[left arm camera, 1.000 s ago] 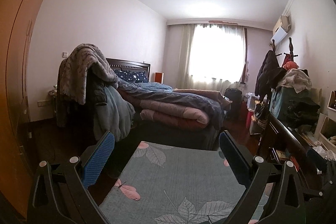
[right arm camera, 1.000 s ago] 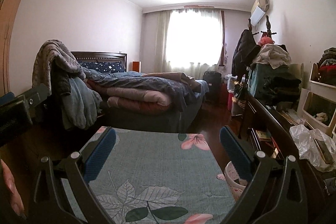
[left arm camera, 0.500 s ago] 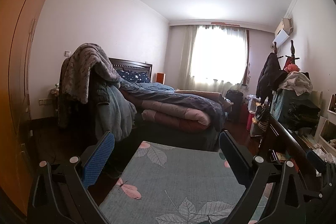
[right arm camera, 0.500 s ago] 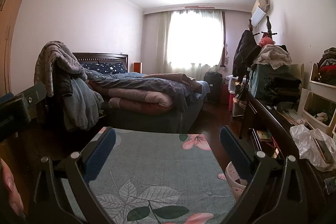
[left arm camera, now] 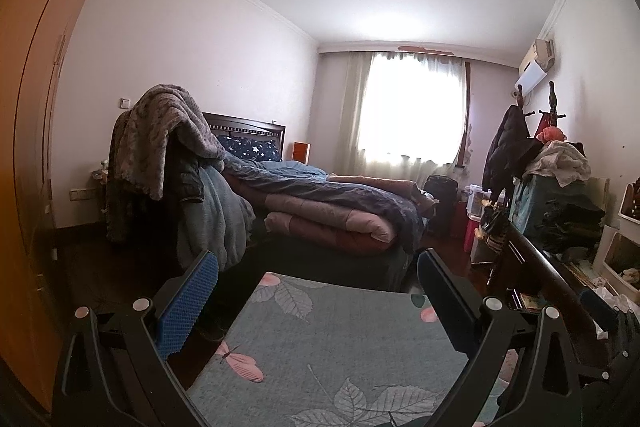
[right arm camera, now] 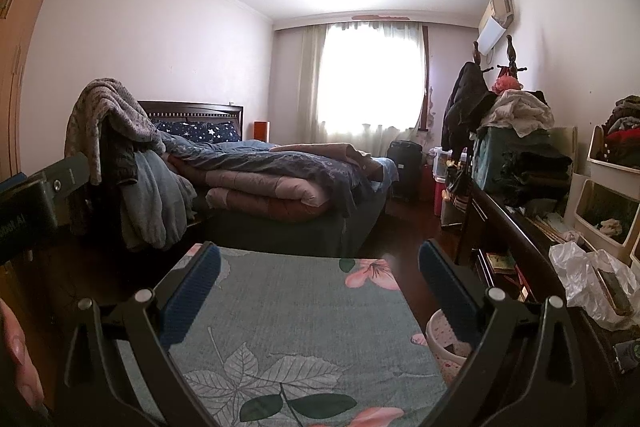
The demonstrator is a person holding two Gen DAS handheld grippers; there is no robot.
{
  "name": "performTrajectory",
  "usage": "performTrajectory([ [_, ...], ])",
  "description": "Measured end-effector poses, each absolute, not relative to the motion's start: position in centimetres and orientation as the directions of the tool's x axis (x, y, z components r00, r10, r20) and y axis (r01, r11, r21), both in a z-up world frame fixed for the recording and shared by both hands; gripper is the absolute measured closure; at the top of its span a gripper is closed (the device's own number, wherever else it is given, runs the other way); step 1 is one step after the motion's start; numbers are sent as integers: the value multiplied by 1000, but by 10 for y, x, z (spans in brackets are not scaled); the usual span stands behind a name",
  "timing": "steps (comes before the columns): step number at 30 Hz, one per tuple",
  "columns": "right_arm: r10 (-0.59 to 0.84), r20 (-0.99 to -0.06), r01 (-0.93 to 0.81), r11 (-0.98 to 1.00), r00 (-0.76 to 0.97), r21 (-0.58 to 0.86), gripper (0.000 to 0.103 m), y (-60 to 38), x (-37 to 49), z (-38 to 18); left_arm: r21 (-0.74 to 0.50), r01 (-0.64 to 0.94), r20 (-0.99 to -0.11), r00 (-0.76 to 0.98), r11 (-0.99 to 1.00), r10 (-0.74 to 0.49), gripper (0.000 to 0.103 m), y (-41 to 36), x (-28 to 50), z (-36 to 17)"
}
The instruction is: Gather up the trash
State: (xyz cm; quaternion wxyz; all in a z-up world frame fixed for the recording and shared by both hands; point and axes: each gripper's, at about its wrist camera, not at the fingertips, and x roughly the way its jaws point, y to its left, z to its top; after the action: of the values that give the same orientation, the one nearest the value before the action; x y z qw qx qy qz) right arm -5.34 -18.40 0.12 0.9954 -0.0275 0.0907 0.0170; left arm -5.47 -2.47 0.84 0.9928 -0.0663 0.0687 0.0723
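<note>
Both tools hung spread wide with nothing between the fingers: our left gripper [left arm camera: 316,291] and right gripper [right arm camera: 320,275] over the leaf-patterned cloth [right arm camera: 288,307]. We saw a crumpled plastic bag [right arm camera: 588,279] on the dark desk [right arm camera: 516,227] at right, and a small patterned bin [right arm camera: 444,339] below it.

This was a lived-in home bedroom: a dark wooden bed [left arm camera: 320,211] heaped with blue and pink quilts stood before a bright curtained window [left arm camera: 412,111], a laden coat stand [right arm camera: 476,95] and white wall air conditioner [right arm camera: 494,27] alongside, and what seemed storage bins [right arm camera: 608,195] of clothes.
</note>
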Motion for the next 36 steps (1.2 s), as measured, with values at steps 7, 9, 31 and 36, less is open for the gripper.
performTrajectory([
  [7,28,-181,-40,997,983,-59,3,-185,-54,1,-136,-153,-148,980,979,133,4,-24,-53,7],
  [9,27,-184,-39,997,983,-62,3,-187,-53,1,-135,-152,-150,980,979,131,4,-24,-53,7],
  [31,22,-240,-39,997,971,-63,3,-199,-33,-18,-113,-90,-178,982,989,69,4,-33,-37,-3],
  [36,18,-260,-36,997,965,-63,3,-199,-27,-24,-148,-78,-211,976,986,46,4,-29,-28,-7],
])
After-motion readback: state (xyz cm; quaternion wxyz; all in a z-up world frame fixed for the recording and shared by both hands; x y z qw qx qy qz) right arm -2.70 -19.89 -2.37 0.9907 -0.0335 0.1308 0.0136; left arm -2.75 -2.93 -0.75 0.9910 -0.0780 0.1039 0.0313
